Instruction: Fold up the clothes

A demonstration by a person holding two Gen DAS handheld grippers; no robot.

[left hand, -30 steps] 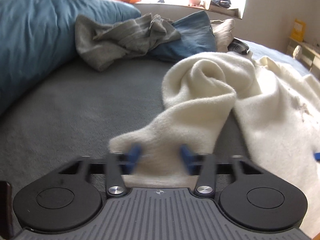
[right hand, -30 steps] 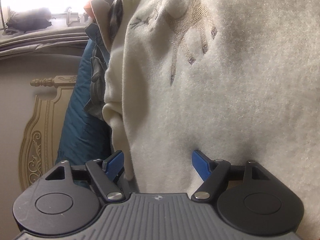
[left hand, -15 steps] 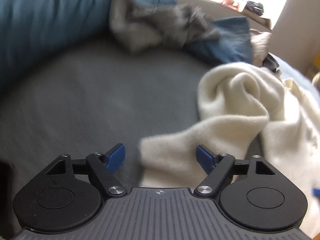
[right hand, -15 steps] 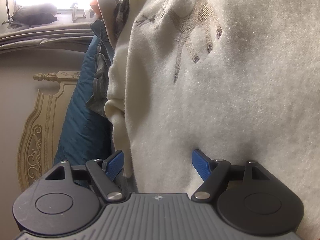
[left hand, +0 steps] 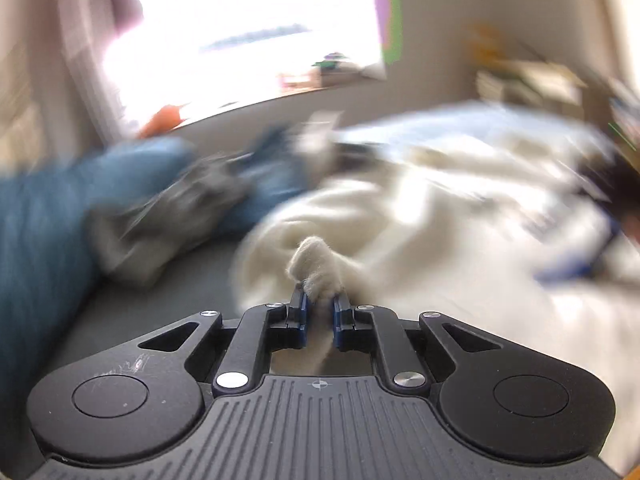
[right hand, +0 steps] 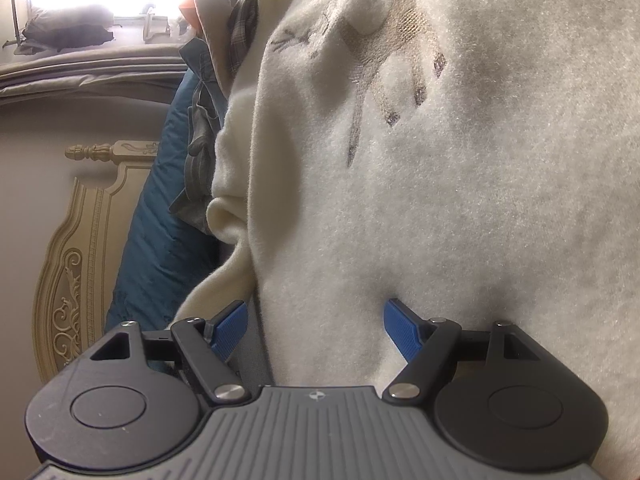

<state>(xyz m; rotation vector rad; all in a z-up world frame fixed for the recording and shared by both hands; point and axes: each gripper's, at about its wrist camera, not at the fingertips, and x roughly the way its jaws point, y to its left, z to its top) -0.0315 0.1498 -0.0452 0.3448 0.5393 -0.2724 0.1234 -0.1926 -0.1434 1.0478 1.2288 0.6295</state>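
Note:
A fluffy cream sweater (left hand: 440,216) lies spread over the bed. In the left wrist view, my left gripper (left hand: 319,308) has its blue pads closing tight on the sweater's sleeve end (left hand: 314,264), which bunches up above the jaws; the rest of that view is blurred by motion. The right wrist view is filled by the sweater's body (right hand: 460,180) with a brown stitched motif (right hand: 400,40). My right gripper (right hand: 314,320) stands open against the sweater's near edge, its fingers wide apart and pinching nothing.
A blue duvet (left hand: 40,232) and a crumpled grey garment (left hand: 172,216) lie at the left on the grey sheet (left hand: 160,300). A bright window is behind. The right wrist view shows an ornate cream headboard (right hand: 80,240) and more piled clothes (right hand: 208,92).
My left gripper opened off the sleeve, then shut again on its end and swung up and across, dragging the sleeve along. The right gripper has stayed put and open.

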